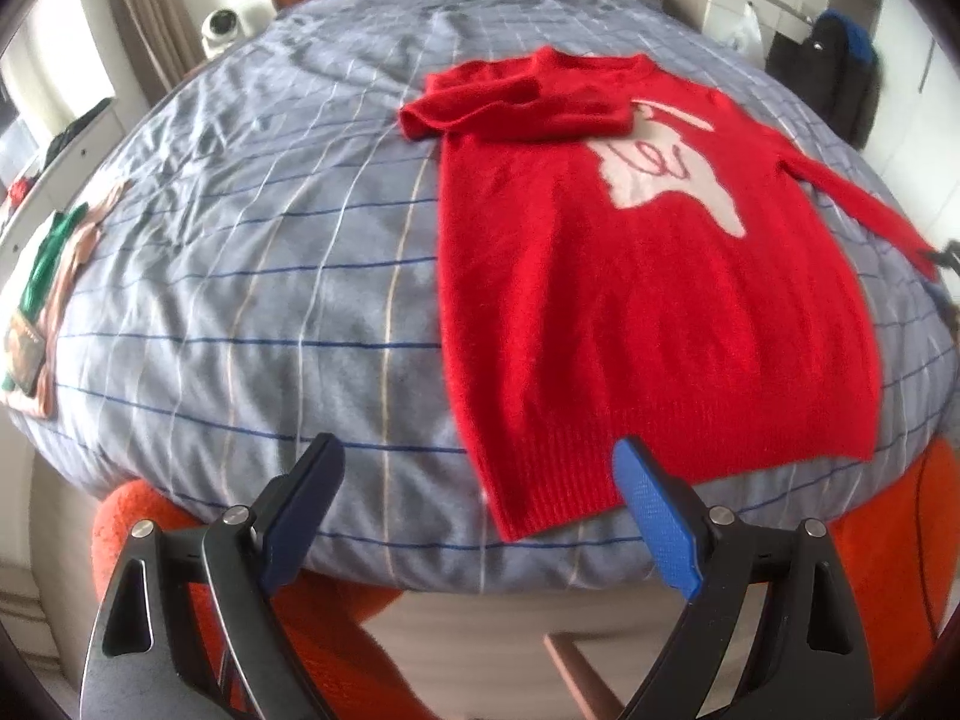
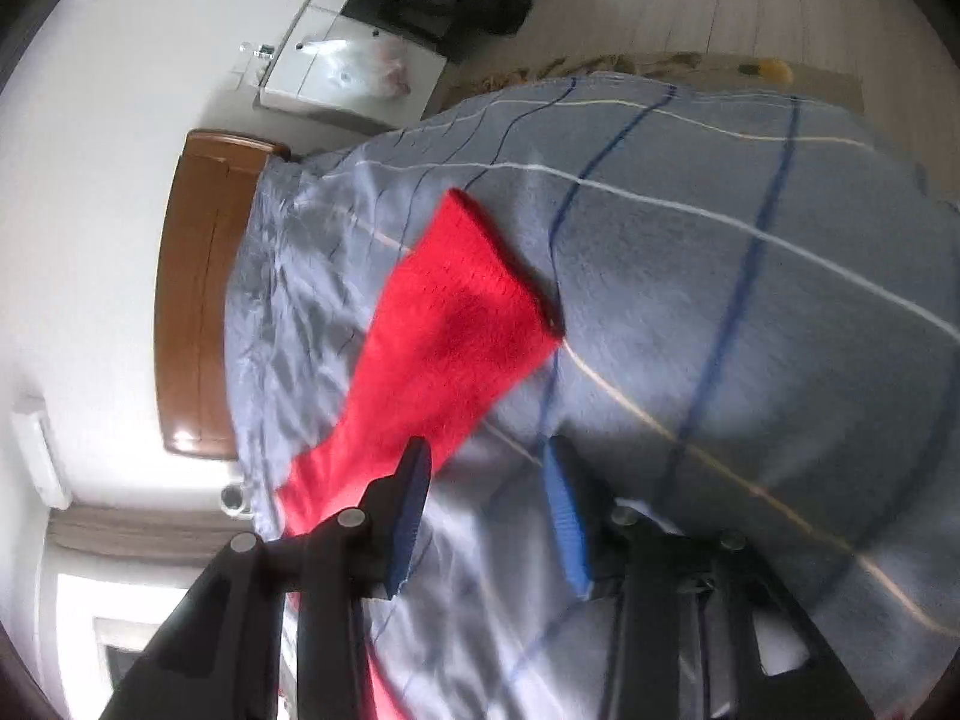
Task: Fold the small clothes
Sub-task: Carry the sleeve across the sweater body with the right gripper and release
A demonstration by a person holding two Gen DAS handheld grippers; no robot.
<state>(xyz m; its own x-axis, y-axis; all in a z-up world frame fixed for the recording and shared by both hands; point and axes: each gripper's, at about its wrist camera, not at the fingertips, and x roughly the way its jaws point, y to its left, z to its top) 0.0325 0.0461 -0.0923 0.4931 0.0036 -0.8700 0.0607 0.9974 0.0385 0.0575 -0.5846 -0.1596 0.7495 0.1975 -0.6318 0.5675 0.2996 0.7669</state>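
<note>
Left wrist only: sweater's (image 1: 630, 300) possibly white motif.

Wooden headboard (image 2: 204, 294); white cabinet (image 2: 336, 69); pale walls; daylight from window.

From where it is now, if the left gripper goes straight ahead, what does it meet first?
Probably the plaid bedcover, just beside the red sweater's hem; the left gripper is open and holds nothing. Depth is unclear.

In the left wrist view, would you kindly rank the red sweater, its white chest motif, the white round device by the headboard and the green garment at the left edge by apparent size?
1. red sweater
2. white chest motif
3. green garment, partly cut off at the frame edge, so unsure against the motif
4. white round device
</note>
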